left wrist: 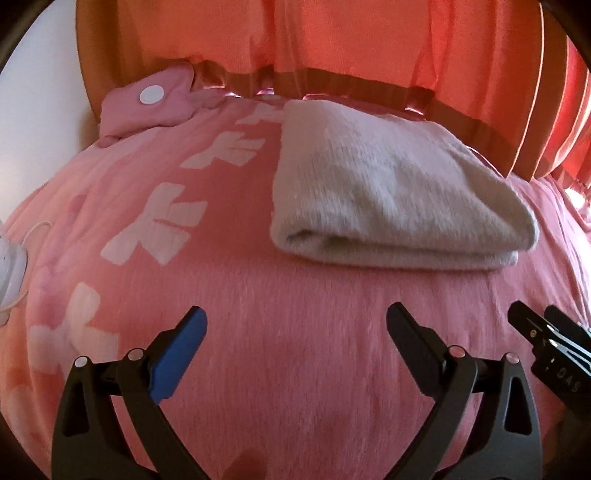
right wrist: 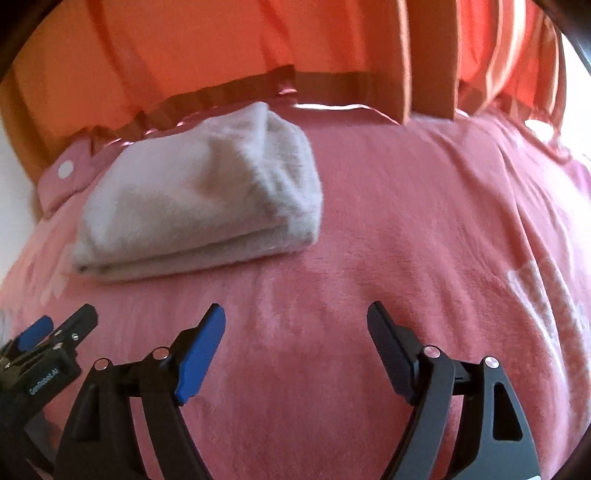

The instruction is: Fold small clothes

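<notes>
**Inspection: folded garment on bed, both grippers clear**

Pink fleece bedding (left wrist: pixel 295 332) covers the work surface, printed with pale bow-like shapes down its left side; orange curtains (left wrist: pixel 351 33) hang behind, and a wooden frame (right wrist: pixel 428 59) stands at the far edge. A pink pillow with a white round patch (left wrist: pixel 151 94) sits at the far left corner. Some white item with a cord (left wrist: pixel 11 266) shows at the left margin; I cannot identify it.

The white fuzzy garment (left wrist: pixel 391 192) lies on the bedding ahead of me, already doubled into a compact rectangle. Layered edges face me along its near side, which suggests several folds are complete. It sits toward the far part of the bed, plausibly to leave the near area free for work.

My left gripper (left wrist: pixel 295 332) is spread wide with nothing between its fingers, poised above bare bedding, well short of the garment. My right gripper (right wrist: pixel 295 332) is likewise spread wide and holds nothing. In the right wrist view the garment (right wrist: pixel 199 199) lies ahead and to the left. Both tools hang side by side, near each other, each visible at the edge of the other's view.

Judgement: this item appears finished, or lacks at most one last fold. The wide stance of both sets of fingers suits either a release or readiness for a fresh grasp. No further garment is visible in either view.
</notes>
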A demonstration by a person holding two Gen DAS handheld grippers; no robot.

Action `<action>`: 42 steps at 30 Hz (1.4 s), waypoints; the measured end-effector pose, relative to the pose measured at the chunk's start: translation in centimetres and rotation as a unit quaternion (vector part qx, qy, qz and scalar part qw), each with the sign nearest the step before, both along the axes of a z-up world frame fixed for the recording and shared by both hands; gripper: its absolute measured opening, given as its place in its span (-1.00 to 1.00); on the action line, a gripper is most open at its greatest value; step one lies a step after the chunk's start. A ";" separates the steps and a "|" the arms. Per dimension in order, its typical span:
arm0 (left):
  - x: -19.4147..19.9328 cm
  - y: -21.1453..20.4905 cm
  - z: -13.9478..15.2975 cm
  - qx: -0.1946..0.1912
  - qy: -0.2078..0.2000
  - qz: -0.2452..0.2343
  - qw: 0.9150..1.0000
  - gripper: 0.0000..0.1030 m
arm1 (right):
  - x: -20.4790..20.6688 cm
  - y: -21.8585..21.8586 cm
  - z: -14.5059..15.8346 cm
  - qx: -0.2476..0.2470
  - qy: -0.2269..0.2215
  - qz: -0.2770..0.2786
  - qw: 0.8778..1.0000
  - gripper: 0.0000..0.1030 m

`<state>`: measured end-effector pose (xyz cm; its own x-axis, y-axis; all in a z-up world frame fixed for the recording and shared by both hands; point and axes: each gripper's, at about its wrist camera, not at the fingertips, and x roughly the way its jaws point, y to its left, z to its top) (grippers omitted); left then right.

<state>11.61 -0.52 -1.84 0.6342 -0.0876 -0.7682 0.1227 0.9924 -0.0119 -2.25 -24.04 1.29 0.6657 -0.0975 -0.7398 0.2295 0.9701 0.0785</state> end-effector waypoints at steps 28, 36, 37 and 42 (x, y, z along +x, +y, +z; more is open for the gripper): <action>-0.2 -1.1 -1.4 0.033 -0.011 0.024 0.999 0.85 | 0.2 3.2 -1.7 -0.029 0.010 0.019 0.999 0.52; -0.4 -1.3 -1.5 0.040 -0.012 0.025 0.999 0.85 | 0.1 3.3 -1.9 -0.029 0.013 0.017 0.999 0.52; -0.4 -1.3 -1.5 0.039 -0.012 0.025 0.999 0.85 | 0.1 3.4 -1.9 -0.029 0.013 0.016 0.999 0.52; -0.3 -1.3 -1.5 0.044 -0.015 0.024 0.999 0.84 | 0.2 3.2 -1.9 -0.029 0.013 0.018 0.999 0.52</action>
<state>11.26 -1.85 -3.37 0.6582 0.0094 -0.7528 0.0745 0.9942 0.0776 -2.09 -20.85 -0.57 0.6505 -0.1180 -0.7503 0.1963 0.9804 0.0160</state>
